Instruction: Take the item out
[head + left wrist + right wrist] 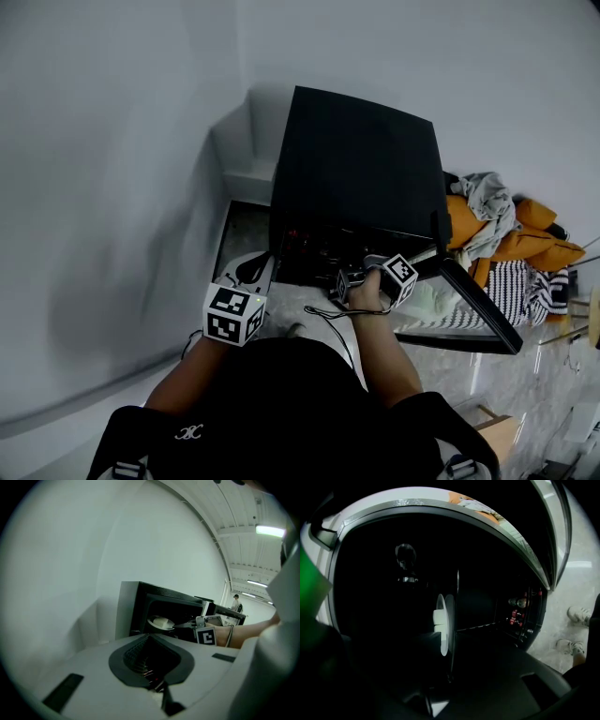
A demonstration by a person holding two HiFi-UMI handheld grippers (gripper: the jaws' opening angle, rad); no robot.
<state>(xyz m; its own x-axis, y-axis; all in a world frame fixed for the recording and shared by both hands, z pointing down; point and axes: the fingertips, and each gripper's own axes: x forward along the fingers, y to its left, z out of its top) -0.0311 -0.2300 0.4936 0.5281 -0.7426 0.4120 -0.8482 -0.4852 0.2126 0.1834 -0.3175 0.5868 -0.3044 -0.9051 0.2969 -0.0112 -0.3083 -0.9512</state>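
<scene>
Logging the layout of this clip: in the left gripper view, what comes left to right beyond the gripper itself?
oven side → plate inside the oven → right gripper, shut on the plate's rim → person far off

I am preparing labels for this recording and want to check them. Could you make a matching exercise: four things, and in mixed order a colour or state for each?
Things:
1. plate
2. oven door
3. left gripper
4. clothes pile

States:
A. hangs open
B. orange, grey and striped
C. gripped at its rim by the right gripper
D. jaws together, nothing between them

Pairs: 1-C, 2-A, 3-D, 4-B
</scene>
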